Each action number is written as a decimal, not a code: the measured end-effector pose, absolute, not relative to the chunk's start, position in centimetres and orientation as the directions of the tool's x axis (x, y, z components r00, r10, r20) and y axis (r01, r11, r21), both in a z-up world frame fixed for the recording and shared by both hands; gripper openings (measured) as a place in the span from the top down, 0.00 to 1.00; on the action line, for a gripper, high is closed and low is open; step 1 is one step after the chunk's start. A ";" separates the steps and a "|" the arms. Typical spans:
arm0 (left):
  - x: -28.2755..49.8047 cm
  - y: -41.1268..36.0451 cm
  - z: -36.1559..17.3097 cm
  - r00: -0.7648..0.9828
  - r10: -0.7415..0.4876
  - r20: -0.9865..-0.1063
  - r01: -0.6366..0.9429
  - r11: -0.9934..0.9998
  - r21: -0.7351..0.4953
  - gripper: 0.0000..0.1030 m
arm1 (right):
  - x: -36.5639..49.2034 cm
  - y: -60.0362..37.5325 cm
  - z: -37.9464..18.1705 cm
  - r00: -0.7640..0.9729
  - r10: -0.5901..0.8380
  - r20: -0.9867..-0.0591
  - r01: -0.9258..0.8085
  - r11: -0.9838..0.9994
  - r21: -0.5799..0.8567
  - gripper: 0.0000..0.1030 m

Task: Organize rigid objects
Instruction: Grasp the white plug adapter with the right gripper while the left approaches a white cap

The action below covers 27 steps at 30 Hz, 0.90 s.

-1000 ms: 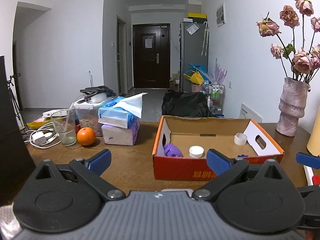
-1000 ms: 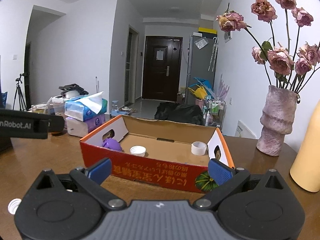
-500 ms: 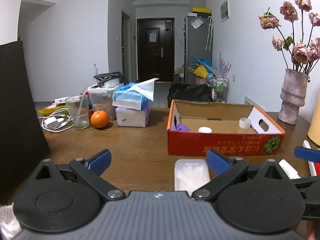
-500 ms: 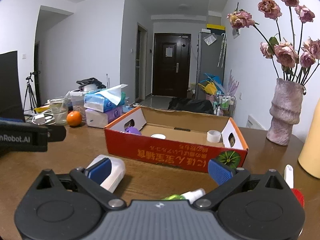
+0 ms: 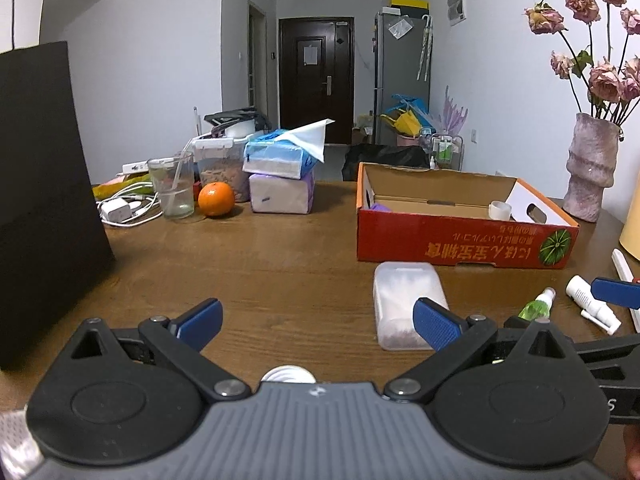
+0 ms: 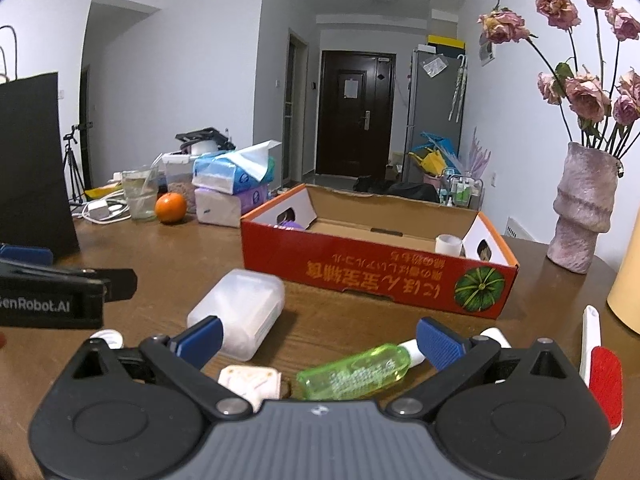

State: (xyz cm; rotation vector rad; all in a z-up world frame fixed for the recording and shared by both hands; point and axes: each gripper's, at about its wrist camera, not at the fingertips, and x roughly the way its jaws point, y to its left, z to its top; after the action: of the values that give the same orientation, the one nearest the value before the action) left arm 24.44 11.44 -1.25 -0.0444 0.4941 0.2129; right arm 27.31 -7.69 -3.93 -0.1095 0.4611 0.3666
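Observation:
A red cardboard box (image 5: 460, 246) (image 6: 372, 274) lies open on the brown table, holding a white tape roll (image 5: 500, 211) (image 6: 448, 245) and a purple item (image 5: 380, 208) (image 6: 292, 225). In front of it lies a frosted white plastic case (image 5: 406, 304) (image 6: 240, 312). A green spray bottle (image 6: 356, 370) (image 5: 536, 308) rests between the fingers of my open right gripper (image 6: 318, 338). A white square item (image 6: 250, 384) lies beside it. My left gripper (image 5: 318, 320) is open over bare table, with a white cap (image 5: 288, 374) just below it.
A black paper bag (image 5: 40, 200) stands at the left. An orange (image 5: 216, 199), a glass (image 5: 174, 188), tissue packs (image 5: 280, 176) and a charger sit at the back left. A vase of dried roses (image 5: 590, 168) stands at the right. A white tube (image 5: 592, 304) and a red-and-white tool (image 6: 600, 368) lie near the right edge.
Both grippers have pulled back from the box and dropped lower. The plastic case, green bottle, white cap and other small items have come into view in front of them.

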 end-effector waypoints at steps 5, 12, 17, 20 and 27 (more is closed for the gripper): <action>23.7 12.0 -2.0 0.851 0.182 -0.492 -0.209 0.978 0.001 0.00 | 26.6 -7.0 -4.6 0.818 0.328 -0.473 -0.388 0.921 -0.032 0.00; 23.1 12.1 -3.0 0.831 0.149 -0.537 -0.171 0.985 0.008 0.00 | 25.9 -6.2 -5.6 0.794 0.340 -0.504 -0.422 0.905 -0.054 0.02; 23.1 12.2 -3.6 0.817 0.143 -0.559 -0.168 0.986 0.007 0.00 | 25.6 -5.8 -6.0 0.778 0.350 -0.521 -0.442 0.895 -0.059 0.07; 23.1 12.3 -3.7 0.815 0.141 -0.563 -0.169 0.986 0.002 0.00 | 25.6 -5.6 -6.2 0.769 0.357 -0.530 -0.452 0.890 -0.057 0.09; 23.3 12.7 -4.1 0.803 0.143 -0.579 -0.181 0.983 -0.009 0.00 | 26.0 -5.1 -6.9 0.739 0.378 -0.558 -0.481 0.875 -0.046 0.31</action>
State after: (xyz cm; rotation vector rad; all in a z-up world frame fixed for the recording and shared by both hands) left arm 23.33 12.71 -4.07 -0.0644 0.6154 0.1734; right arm 26.04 -5.14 -6.89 -0.1920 0.5680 0.4743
